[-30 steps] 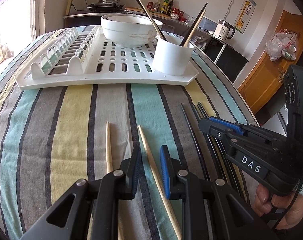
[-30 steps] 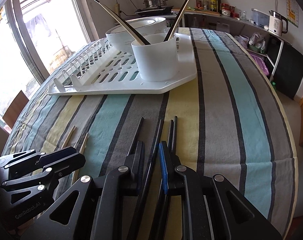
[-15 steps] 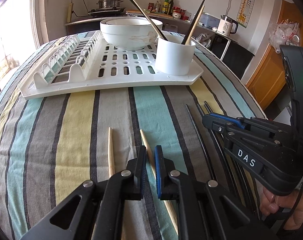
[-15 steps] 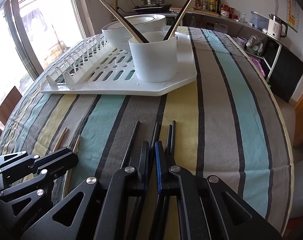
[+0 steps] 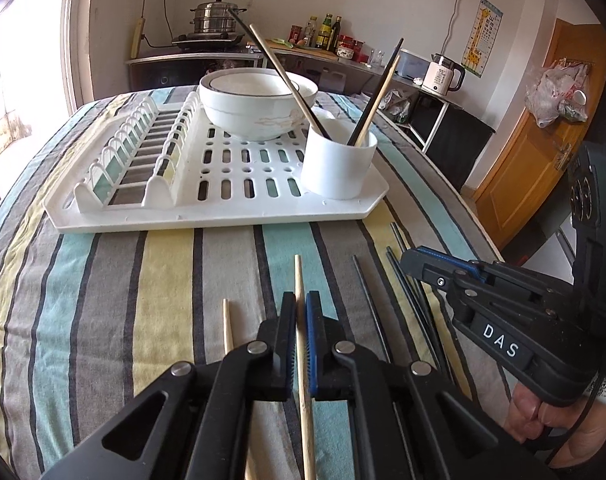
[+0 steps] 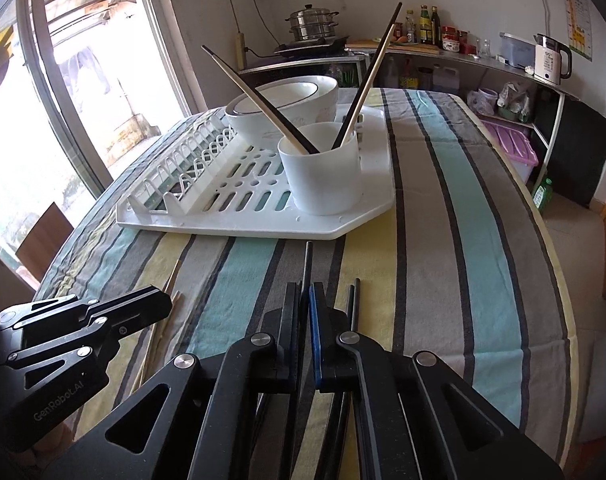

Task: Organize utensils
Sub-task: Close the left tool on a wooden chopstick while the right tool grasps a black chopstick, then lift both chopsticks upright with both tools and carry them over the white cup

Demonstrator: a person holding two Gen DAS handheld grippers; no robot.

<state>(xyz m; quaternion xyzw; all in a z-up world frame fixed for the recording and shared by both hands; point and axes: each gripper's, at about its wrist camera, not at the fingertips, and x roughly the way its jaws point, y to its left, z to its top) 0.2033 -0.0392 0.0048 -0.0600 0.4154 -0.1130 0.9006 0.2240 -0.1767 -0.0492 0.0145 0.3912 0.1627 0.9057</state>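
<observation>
- Left wrist view: the left gripper [image 5: 300, 312] is clenching a wooden chopstick [image 5: 301, 344]; its pads are pressing on the stick from both sides, and the tip is poking out ahead of the fingers over the striped tablecloth [image 5: 115, 280].
- A second wooden chopstick [image 5: 228, 326] is lying on the cloth just to the left, its near end hiding under the gripper body.
- The right gripper [image 5: 413, 258] is reaching in from the right edge, seen side-on, so its hold is hard to make out here; several black chopsticks [image 5: 367, 292] are lying beside and under it, and a hand [image 5: 543, 420] is showing only in part at the frame edge.
- The drying rack [image 5: 207, 216] is sitting farther back, carrying a bowl [image 5: 247, 116] and a white cup [image 5: 335, 168] with chopsticks leaning in it.
- Right wrist view: the right gripper [image 6: 306, 300] is squeezing one black chopstick [image 6: 308, 260], which is sticking out ahead of the closed fingers; two more black sticks [image 6: 354, 300] are lying just to the right, partly covered.
- The left gripper [image 6: 159, 302] is showing at the lower left, its fingertips hiding what they hold; wooden sticks [image 6: 171, 280] are peeking out beside it.
- The cup [image 6: 323, 172] is standing on the rack's [image 6: 239, 226] near corner.
</observation>
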